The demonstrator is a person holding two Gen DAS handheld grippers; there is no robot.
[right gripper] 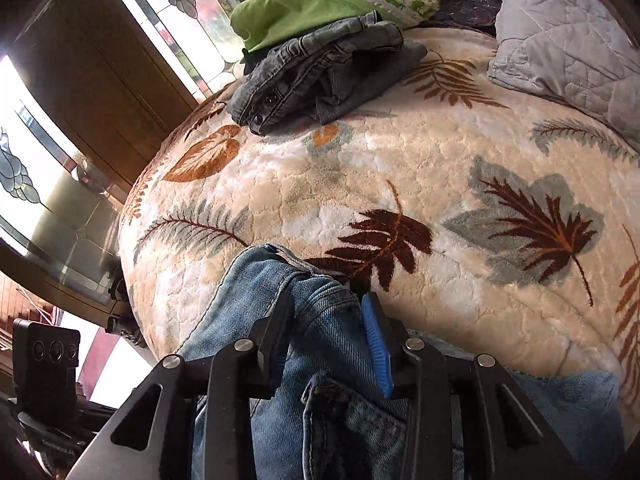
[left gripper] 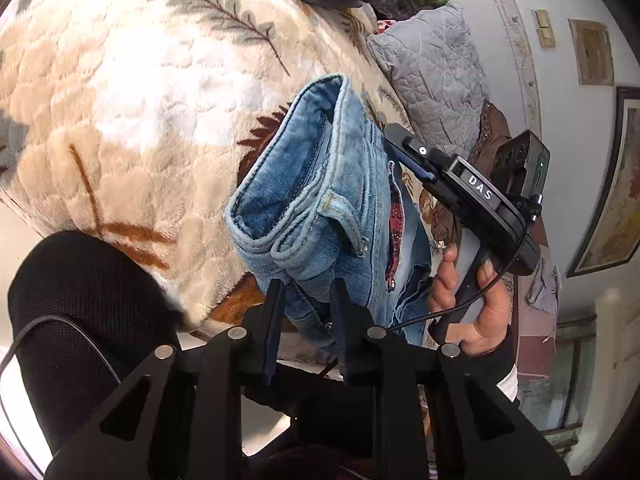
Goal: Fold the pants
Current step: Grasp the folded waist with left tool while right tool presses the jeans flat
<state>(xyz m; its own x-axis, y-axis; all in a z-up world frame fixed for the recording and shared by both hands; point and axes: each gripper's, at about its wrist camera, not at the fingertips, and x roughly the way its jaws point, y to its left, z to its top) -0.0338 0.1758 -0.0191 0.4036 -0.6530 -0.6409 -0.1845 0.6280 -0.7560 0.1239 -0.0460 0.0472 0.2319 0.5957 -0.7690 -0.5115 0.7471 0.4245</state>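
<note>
Jeans [left gripper: 320, 200] hang above the bed [left gripper: 140, 100]. Left tongs [left gripper: 306, 292] pinch their denim; right tongs [right gripper: 326, 320] also pinch it.

Leaf-patterned cream blanket [right gripper: 400, 184], grey quilted pillow [left gripper: 432, 76], folded grey jeans [right gripper: 320, 80], green cloth [right gripper: 296, 12]

I am working in a bedroom of a home. Ahead of my claws spreads a plush cream bedspread [right gripper: 360, 184] patterned with brown and grey leaves, covering a bed. Beyond it, to the right, leans a grey quilted pillow [right gripper: 568, 40]. At the far edge lies a heap of dark grey folded denim [right gripper: 320, 76] with a green cloth bundle [right gripper: 304, 12] behind it. To my left stands a leaded-glass window [right gripper: 44, 184] in a wooden frame. Framed pictures [left gripper: 592, 52] hang on the pale wall to the right.
</note>
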